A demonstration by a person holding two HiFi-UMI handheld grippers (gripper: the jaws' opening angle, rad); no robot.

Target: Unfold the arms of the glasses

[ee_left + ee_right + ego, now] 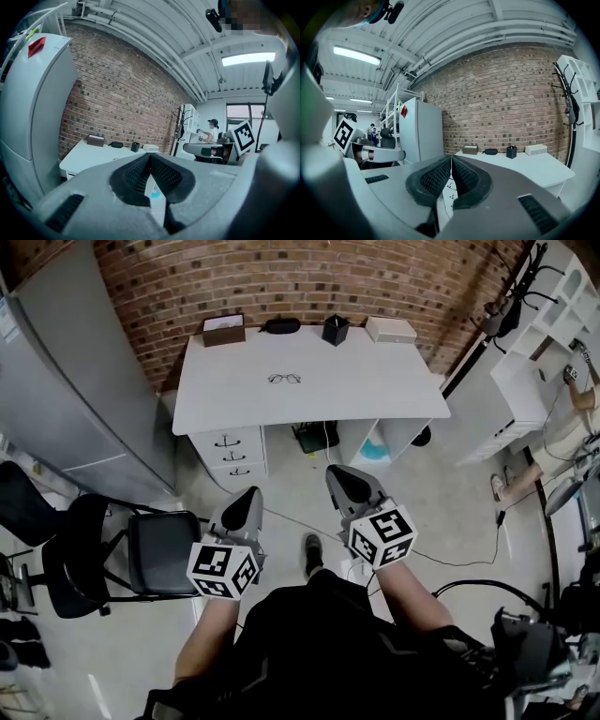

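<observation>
The glasses [285,379] lie with thin dark frames near the middle of the white desk [394,390], far ahead of both grippers. My left gripper [248,498] and right gripper [343,476] hang side by side over the floor in front of the desk, each with its marker cube toward me. In the left gripper view the ribbed pads [161,172] of the left gripper [150,158] meet with nothing between them. The right gripper [451,161] looks the same, shut and holding nothing. Neither gripper view shows the glasses clearly.
Along the desk's back edge stand a brown box [223,330], a black case [281,325], a black pen holder [335,329] and a white box [391,330]. A drawer unit [232,451] sits under the desk, a black chair [141,554] at the left, a grey fridge [94,371] beyond it.
</observation>
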